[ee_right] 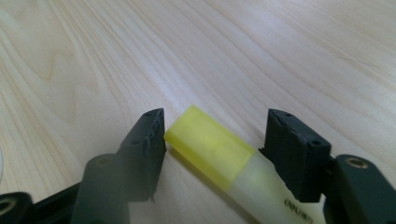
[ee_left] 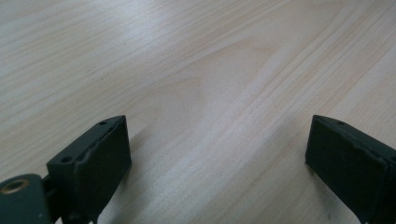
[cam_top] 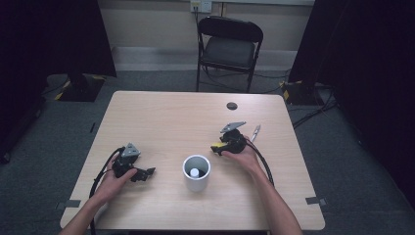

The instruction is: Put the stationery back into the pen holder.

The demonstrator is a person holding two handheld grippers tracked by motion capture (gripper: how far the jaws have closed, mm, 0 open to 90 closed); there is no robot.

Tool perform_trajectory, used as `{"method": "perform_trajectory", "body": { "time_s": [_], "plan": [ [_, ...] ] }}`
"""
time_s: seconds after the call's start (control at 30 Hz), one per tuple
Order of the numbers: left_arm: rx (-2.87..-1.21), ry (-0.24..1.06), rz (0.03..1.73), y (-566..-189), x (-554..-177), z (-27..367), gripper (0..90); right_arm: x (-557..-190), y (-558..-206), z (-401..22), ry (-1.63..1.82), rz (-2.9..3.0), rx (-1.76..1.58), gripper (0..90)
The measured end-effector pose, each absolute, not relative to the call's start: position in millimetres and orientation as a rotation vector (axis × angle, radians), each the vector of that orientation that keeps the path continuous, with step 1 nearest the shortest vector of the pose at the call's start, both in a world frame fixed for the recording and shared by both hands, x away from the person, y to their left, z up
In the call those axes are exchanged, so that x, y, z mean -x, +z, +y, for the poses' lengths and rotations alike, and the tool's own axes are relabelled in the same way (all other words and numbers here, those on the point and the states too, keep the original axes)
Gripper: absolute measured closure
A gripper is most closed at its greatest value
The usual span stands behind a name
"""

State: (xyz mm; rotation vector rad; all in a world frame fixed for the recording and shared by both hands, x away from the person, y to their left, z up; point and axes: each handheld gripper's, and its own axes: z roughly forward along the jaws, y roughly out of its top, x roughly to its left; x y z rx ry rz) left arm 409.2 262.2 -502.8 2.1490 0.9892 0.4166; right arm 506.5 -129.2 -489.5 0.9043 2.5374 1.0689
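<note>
A yellow highlighter (ee_right: 219,156) with a yellow cap lies slanted on the wooden table (cam_top: 171,117) between the jaws of my right gripper (ee_right: 217,116). Its cap corner sits close against one pad and its pale barrel runs under the other jaw; I see no firm squeeze. From above, the right gripper (cam_top: 219,148) rests right of centre with the highlighter (cam_top: 215,145) at its tip, pointing left. My left gripper (cam_top: 147,172) lies low at the table's left, pointing right. Its jaws (ee_left: 217,140) stand wide apart over bare wood.
A white cup (cam_top: 186,169) stands upright between the two grippers, with a small white thing (cam_top: 195,172) inside. A pen (cam_top: 255,132) lies just right of the right gripper. A black round cap (cam_top: 232,105) sits near the far edge. A black folding chair (cam_top: 229,49) stands beyond the table.
</note>
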Motion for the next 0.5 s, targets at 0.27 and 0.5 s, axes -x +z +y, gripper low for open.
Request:
{"method": "perform_trajectory", "body": {
  "time_s": [0.27,0.5],
  "plan": [
    [-2.148,0.416,0.990,-502.8,-409.1,262.1,6.2,-507.0,-490.7,-132.5,1.051,2.525,-0.932,54.5],
    [-2.149,0.416,0.989,-502.8,-409.3,262.2,6.2,-506.5,-491.3,-135.5,1.064,2.504,-0.949,62.3]
  ]
}}
